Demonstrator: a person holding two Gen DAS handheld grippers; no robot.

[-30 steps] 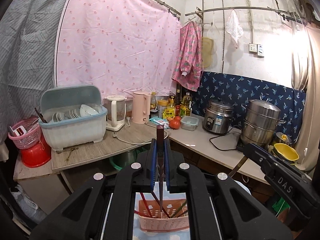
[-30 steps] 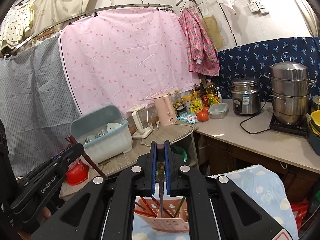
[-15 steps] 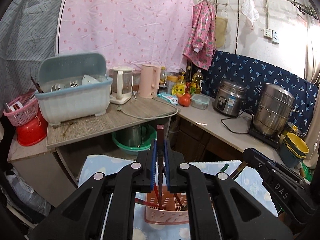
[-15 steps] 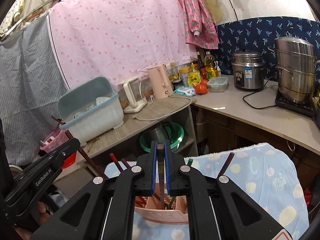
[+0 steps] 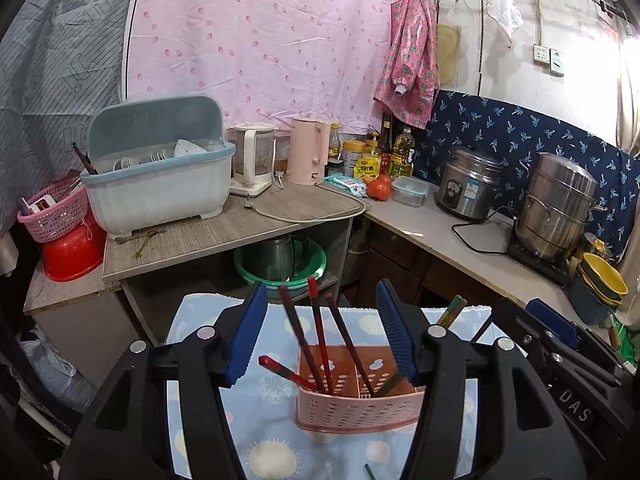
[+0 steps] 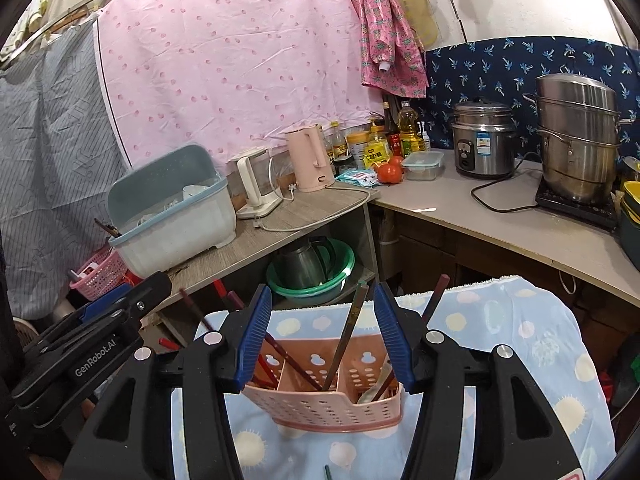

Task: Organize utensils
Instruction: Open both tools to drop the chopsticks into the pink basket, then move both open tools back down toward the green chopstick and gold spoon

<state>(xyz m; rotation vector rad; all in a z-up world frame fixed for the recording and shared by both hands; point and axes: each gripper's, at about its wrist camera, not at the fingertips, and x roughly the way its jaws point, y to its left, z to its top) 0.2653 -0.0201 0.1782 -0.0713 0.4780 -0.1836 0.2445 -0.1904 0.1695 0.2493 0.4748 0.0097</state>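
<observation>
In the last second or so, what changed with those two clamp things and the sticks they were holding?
Both let go. The left gripper and right gripper, each shut on a chopstick a second ago, now stand open and empty over the pink basket, having come down toward it. The red chopsticks and the green-tipped chopstick stand in its compartments. The basket stayed on the blue cloth.

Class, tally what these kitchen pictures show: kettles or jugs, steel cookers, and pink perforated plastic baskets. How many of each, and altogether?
Kettles or jugs: 3 (pink plastic kettle, clear jug with white handle, low-standing steel kettle)
Steel cookers: 2 (round steel rice cooker, stacked steel steamer pot)
Pink baskets: 2 (pink compartmented utensil holder, pink mesh basket)
Total: 7
</observation>
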